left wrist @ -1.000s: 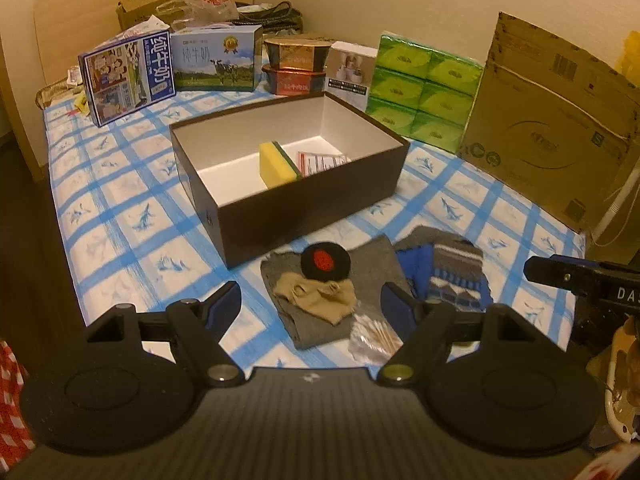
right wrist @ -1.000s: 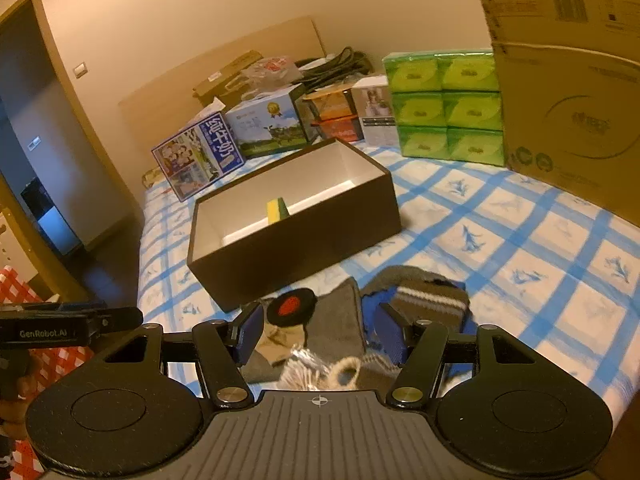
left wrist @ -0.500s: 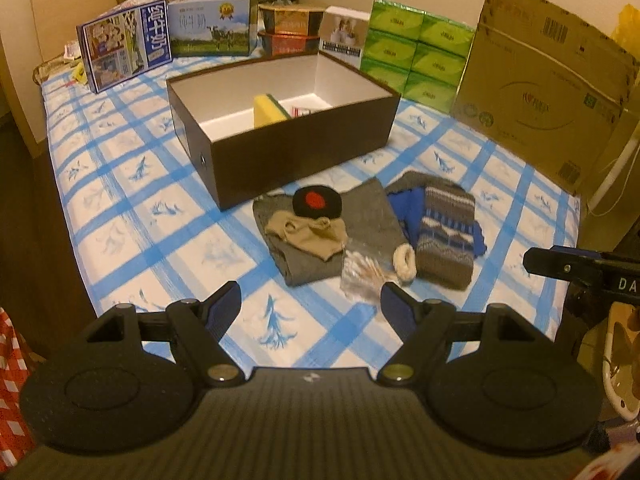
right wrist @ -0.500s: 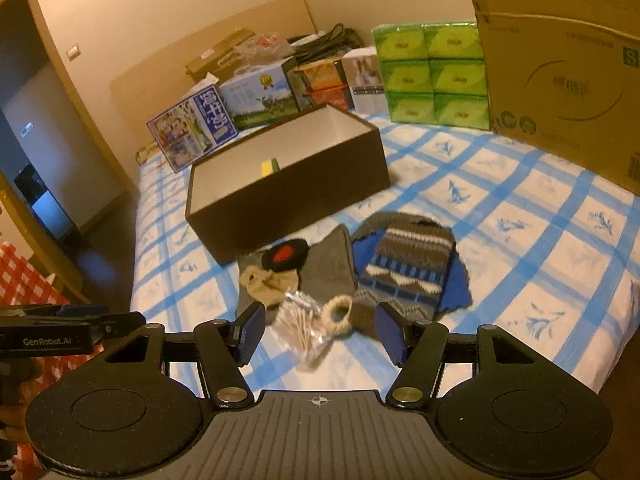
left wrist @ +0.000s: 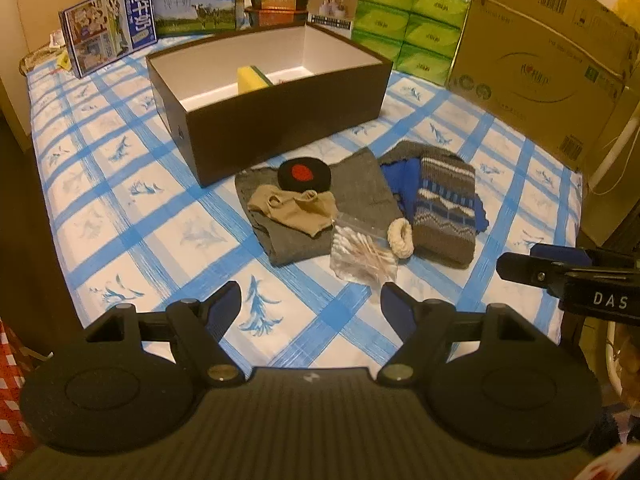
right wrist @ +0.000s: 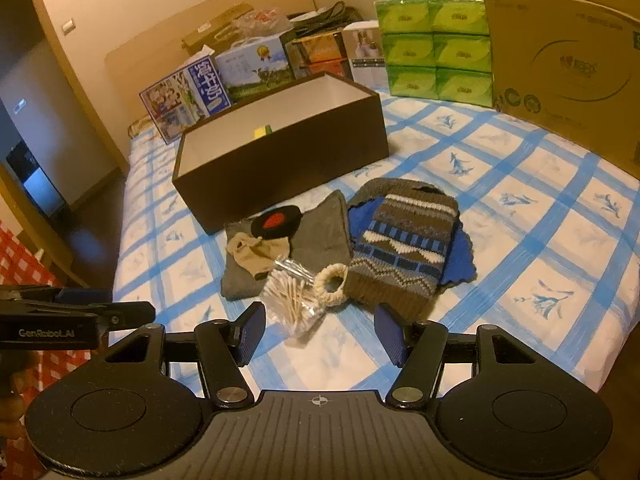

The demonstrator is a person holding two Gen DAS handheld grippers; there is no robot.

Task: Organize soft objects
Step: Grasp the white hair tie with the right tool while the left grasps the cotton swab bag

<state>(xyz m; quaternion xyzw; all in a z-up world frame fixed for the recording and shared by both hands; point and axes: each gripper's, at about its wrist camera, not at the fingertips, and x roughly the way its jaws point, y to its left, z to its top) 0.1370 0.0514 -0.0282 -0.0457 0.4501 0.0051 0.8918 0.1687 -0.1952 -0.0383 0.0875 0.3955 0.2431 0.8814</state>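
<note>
Soft items lie in a heap on the blue-checked bed in front of a dark open box (left wrist: pixel 280 124) (right wrist: pixel 288 160). A grey cloth (left wrist: pixel 360 196) (right wrist: pixel 320 232) carries a tan sock (left wrist: pixel 296 210) (right wrist: pixel 256 254) and a black round pad with a red spot (left wrist: pixel 304 174) (right wrist: pixel 276 222). Beside them lie a patterned knit piece (left wrist: pixel 444 208) (right wrist: pixel 404 252) on blue fabric, a cream hair tie (left wrist: pixel 400 236) (right wrist: pixel 332 282) and a bag of cotton swabs (left wrist: pixel 360 252) (right wrist: pixel 292 300). A yellow-green sponge (left wrist: pixel 252 78) stands in the box. My left gripper (left wrist: pixel 310 312) and right gripper (right wrist: pixel 320 334) hover open and empty, short of the heap.
Milk cartons (left wrist: pixel 108 32), small boxes, green tissue packs (left wrist: pixel 412 28) (right wrist: pixel 436 52) and a large cardboard carton (left wrist: pixel 540 60) (right wrist: pixel 568 52) line the bed's far side. The bed edge falls to a dark floor on the left. The other gripper shows at each view's side.
Both grippers have sunk and tilted further down, so the heap of soft items now sits higher in each view, fully beyond the fingertips. The jaws have kept the same width.
</note>
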